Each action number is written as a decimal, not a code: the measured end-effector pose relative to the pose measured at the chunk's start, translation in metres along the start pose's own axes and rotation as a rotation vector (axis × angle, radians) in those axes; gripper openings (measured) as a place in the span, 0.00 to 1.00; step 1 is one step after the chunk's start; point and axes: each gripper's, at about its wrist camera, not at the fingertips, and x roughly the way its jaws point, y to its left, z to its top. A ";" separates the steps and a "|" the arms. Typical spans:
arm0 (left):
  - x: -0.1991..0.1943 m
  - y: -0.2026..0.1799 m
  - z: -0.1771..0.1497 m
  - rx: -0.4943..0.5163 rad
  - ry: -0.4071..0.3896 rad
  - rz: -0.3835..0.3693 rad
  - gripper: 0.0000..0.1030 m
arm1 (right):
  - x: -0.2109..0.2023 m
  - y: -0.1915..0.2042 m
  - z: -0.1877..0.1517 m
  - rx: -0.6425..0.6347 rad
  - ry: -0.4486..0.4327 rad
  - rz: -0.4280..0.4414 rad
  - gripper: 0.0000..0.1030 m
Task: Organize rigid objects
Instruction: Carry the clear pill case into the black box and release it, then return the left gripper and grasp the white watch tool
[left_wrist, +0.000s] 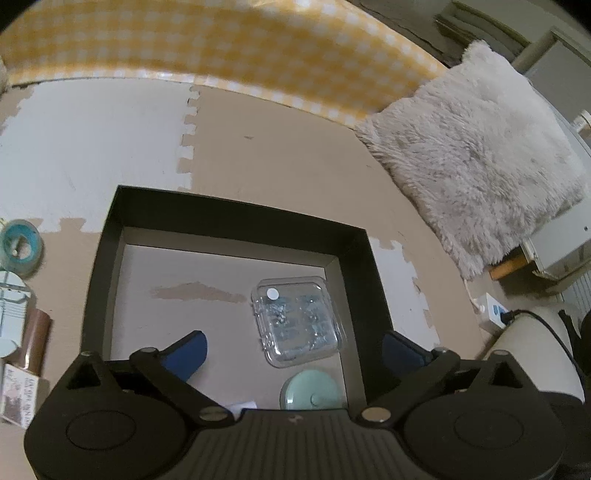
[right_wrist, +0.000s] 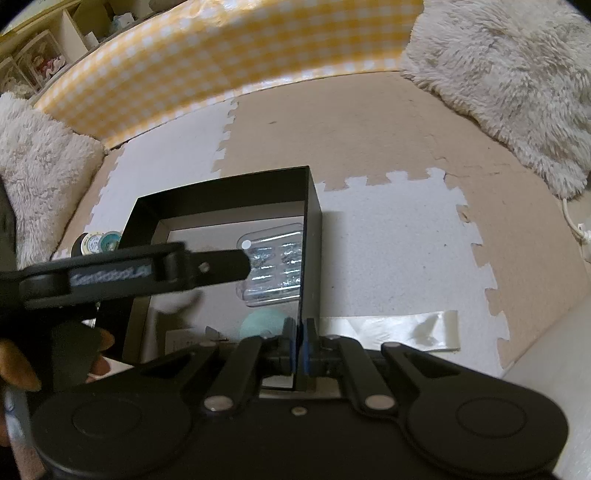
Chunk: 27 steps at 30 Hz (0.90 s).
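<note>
A black open box (left_wrist: 236, 210) sits on the foam floor mat. Inside lie a clear plastic case (left_wrist: 297, 321) and a mint green round object (left_wrist: 310, 391). My left gripper (left_wrist: 291, 350) is open and empty, hovering over the box's near side. In the right wrist view my right gripper (right_wrist: 300, 343) is shut on the box's right wall (right_wrist: 312, 236). The clear case (right_wrist: 273, 266) and the mint object (right_wrist: 262, 321) show inside, and the left gripper's arm (right_wrist: 129, 273) reaches over the box.
Left of the box lie a teal tape roll (left_wrist: 20, 245), a copper roll (left_wrist: 35, 338) and a small printed box (left_wrist: 16, 397). A fluffy cushion (left_wrist: 476, 147) lies at the right, a yellow checked edge (left_wrist: 221, 48) behind. White tape strip (right_wrist: 391, 328) lies right of the box.
</note>
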 end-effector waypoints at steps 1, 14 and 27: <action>-0.004 -0.001 0.000 0.008 0.001 0.000 1.00 | 0.000 0.000 0.000 0.000 0.000 0.000 0.04; -0.064 -0.004 -0.007 0.120 -0.016 -0.006 1.00 | 0.000 0.000 0.000 -0.002 0.000 -0.003 0.04; -0.123 0.033 -0.031 0.210 -0.076 0.038 1.00 | 0.000 0.003 0.000 -0.016 0.003 -0.015 0.04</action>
